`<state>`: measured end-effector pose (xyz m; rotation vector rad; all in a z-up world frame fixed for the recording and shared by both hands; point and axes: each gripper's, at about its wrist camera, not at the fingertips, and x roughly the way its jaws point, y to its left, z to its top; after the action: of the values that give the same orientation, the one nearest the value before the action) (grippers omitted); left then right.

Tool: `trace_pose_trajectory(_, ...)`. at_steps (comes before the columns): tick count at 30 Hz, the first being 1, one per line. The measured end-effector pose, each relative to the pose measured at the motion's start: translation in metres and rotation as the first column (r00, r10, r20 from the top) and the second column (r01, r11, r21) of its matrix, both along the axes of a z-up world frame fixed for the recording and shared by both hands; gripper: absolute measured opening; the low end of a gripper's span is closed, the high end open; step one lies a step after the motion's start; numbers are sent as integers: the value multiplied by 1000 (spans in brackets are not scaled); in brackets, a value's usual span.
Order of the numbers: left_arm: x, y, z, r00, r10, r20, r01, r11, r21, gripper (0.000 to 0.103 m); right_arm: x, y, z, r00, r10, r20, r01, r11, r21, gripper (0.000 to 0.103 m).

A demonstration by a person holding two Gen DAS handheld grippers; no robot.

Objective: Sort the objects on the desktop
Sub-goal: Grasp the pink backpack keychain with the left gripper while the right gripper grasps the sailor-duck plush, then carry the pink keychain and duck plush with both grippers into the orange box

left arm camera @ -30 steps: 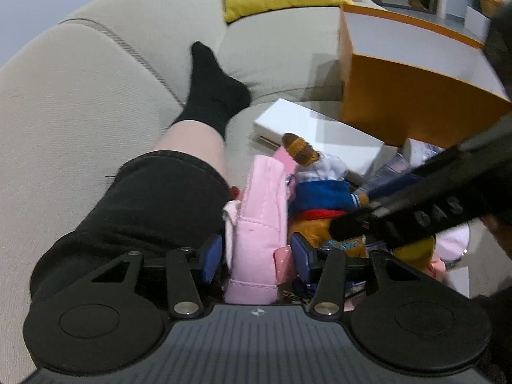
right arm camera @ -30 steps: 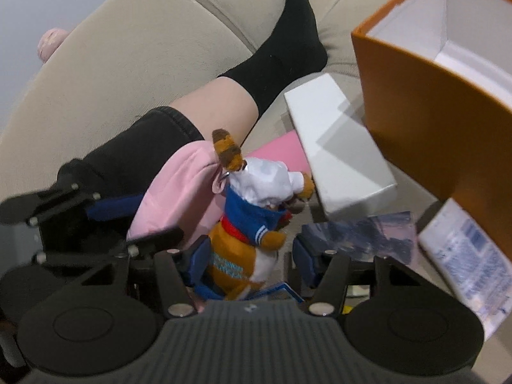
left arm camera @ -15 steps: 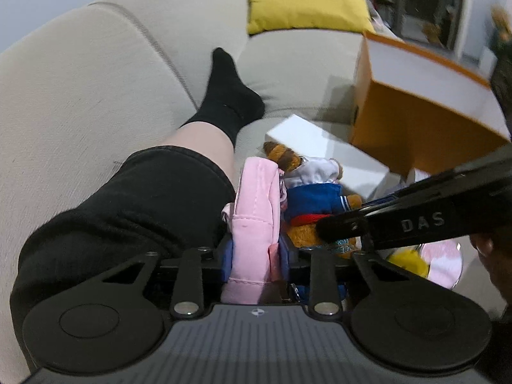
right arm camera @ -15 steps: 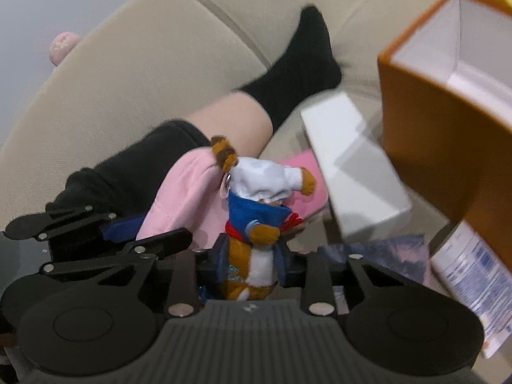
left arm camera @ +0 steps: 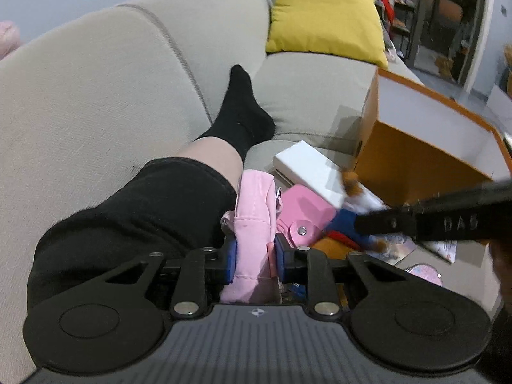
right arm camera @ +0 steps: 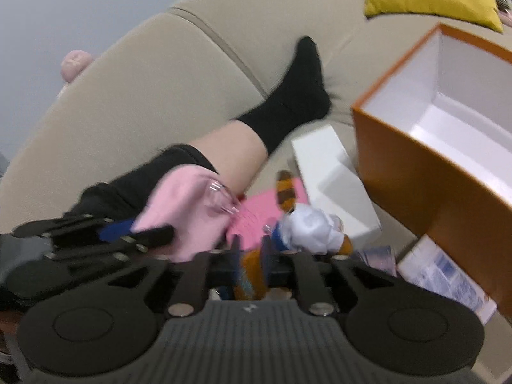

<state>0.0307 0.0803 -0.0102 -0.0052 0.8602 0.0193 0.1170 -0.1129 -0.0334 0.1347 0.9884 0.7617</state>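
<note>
- Left gripper (left arm camera: 255, 256): fingers narrow, pinching a pink pouch (left arm camera: 256, 224) betw the blue pads; pouch's long axis runs straight out along the fingers, far end pointing fwd toward the sofa (left arm camera: 96, 96) back.
- Right gripper (right arm camera: 251, 260): fingers narrow, clamped on a plush toy (right arm camera: 304, 233) at its orange lower body; toy's long axis leans fwd and to the right of the fingers, white-capped head past the tips, striped tail sticking up just ahead. Blurry here.
- In left view the toy (left arm camera: 345, 220) sits right of the fingers, partly behind the right gripper's black bar, which crosses in from the right.
- Pink wallet (left arm camera: 304, 211) w/ snap tab lies flat just right of the left fingers, touching the pouch side, under the toy.
- White box (left arm camera: 307, 166) ahead and right of the fingers, long axis slanting away; orange box (right arm camera: 416, 176), open, white inside, further right, standing on the sofa.
- Person's leg in black sock (left arm camera: 240, 112) lies left of and ahead of the fingers, just beside the pouch.
- Yellow cushion (left arm camera: 326, 22) far ahead, on the sofa back.
- Printed sheets and a blue-print packet (right arm camera: 448, 275) lie right of the right fingers, by the orange box base.
</note>
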Motion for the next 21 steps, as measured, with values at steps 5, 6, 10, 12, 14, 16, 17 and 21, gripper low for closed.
trace_pose_trajectory(5, -5, 3, 8, 1000, 1, 30, 0, 1000, -27, 25, -2, 0, -9, 1000, 2, -24, -2, 1000, 18, 50)
trace_pose_trajectory(6, -5, 3, 12, 999, -1, 45, 2, 1000, -24, 25, -3, 3, -9, 1000, 6, -23, -5, 1000, 12, 50)
trace_pose_trajectory(10, -6, 9, 19, 998, 16, 66, -12, 998, -56, 24, -9, -3, -1, 998, -56, -9, 56, 998, 17, 51)
trace_pose_trajectory(12, -12, 10, 27, 994, 14, 108, -8, 998, -60, 24, -15, -9, 5, 997, -75, 23, 75, 997, 18, 57)
trace_pose_trajectory(14, -16, 12, 37, 988, 5, 153, 7, 997, -82, 24, -17, -12, 2, 996, -85, 4, 85, 996, -6, 59)
trace_pose_trajectory(16, -12, 14, 40, 987, 4, 159, 13, 994, -105, 24, -15, -10, -11, 995, -78, -58, 77, 997, -23, 59)
trace_pose_trajectory(17, -9, 14, 39, 988, 1, 157, 16, 994, -110, 24, -12, -8, -18, 993, -77, -93, 75, 997, -21, 60)
trace_pose_trajectory(21, 0, 10, 29, 992, -4, 125, 18, 994, -110, 24, 1, 2, -46, 979, -72, -189, 69, 997, -19, 60)
